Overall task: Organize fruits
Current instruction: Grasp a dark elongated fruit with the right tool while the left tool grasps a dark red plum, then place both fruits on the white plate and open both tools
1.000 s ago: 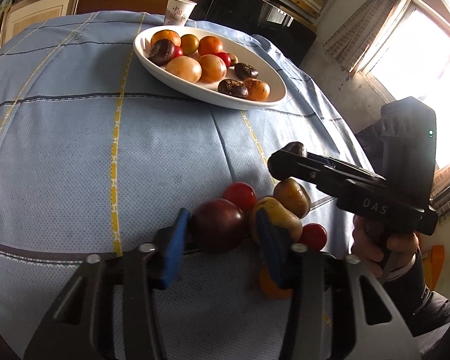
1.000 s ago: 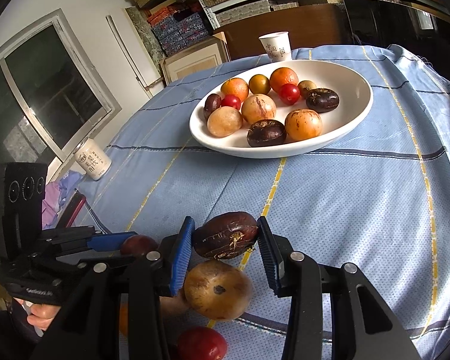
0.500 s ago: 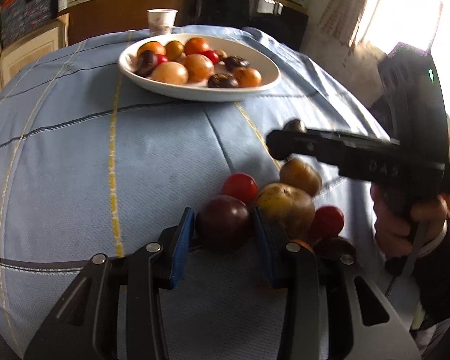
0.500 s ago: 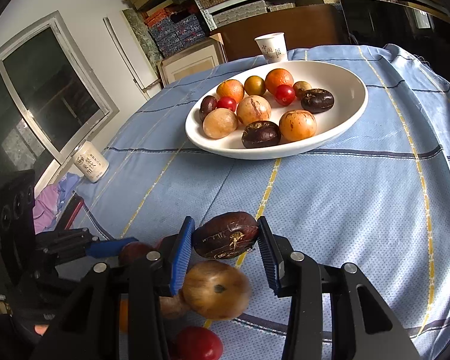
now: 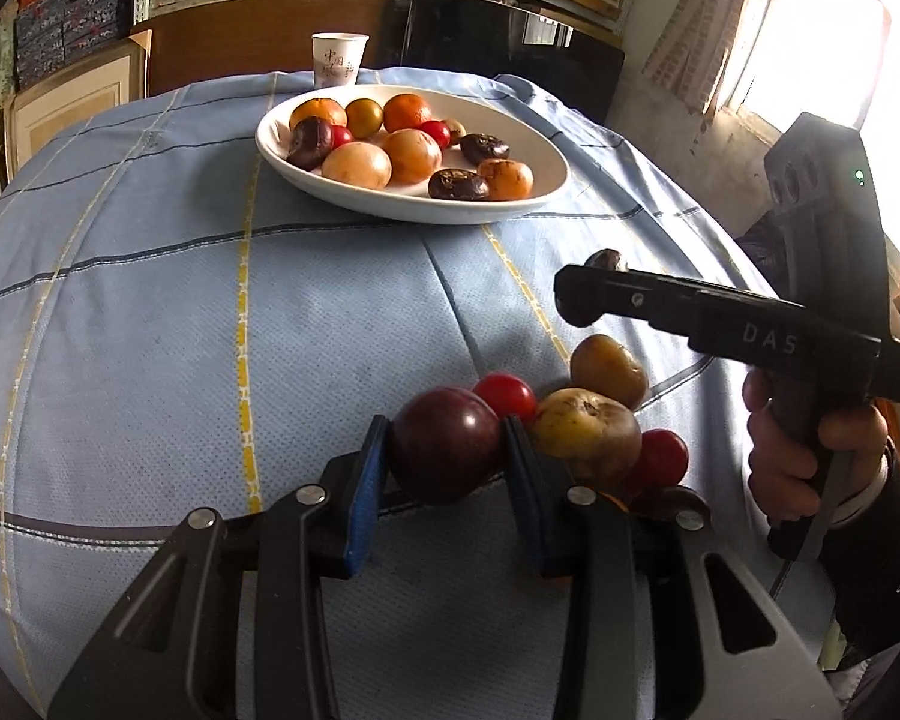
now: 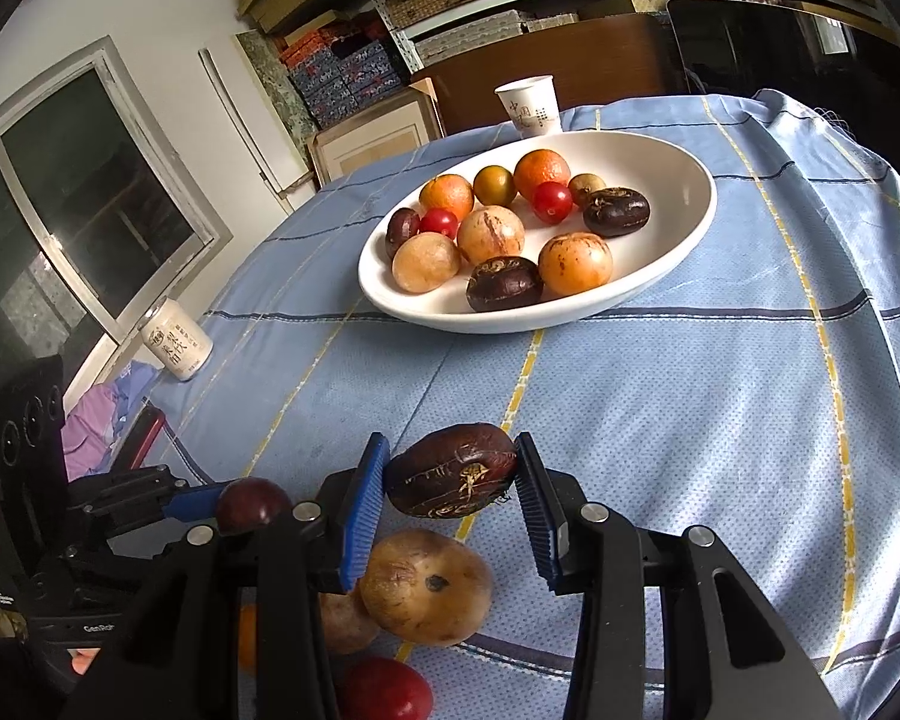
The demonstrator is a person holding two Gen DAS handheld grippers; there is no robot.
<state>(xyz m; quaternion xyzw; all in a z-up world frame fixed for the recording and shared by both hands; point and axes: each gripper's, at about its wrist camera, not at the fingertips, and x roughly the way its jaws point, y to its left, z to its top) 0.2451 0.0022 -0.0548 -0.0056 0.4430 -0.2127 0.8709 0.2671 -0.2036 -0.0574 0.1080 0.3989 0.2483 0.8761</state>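
Worktop point(image 5: 150, 312): covered in a blue cloth with yellow and dark stripes.

White oval dish point(image 6: 678, 252): sits toward the far side, holding 12 fruits, among them oranges, tan round fruits, dark wrinkled fruits and cherry tomatoes.

Your left hand-held gripper point(image 5: 444, 462): blue pads clamped on a dark purple plum point(image 5: 444, 450), at the near edge of a loose fruit pile point(image 5: 588, 420) on the cloth.

Your right hand-held gripper point(image 6: 450, 480): clamped on a dark wrinkled fruit point(image 6: 450, 471), held above the cloth, over a tan fruit point(image 6: 426, 594) in the same pile. In the left wrist view its body reads "DAS".

Paper cup point(image 6: 529, 105): just behind the dish, printed with Chinese characters, too small to read.

White can point(image 6: 177, 345): at the worktop's left edge, vertical Chinese print.

Other gripper's body in the right wrist view: lettering begins "Gen", rest unclear.
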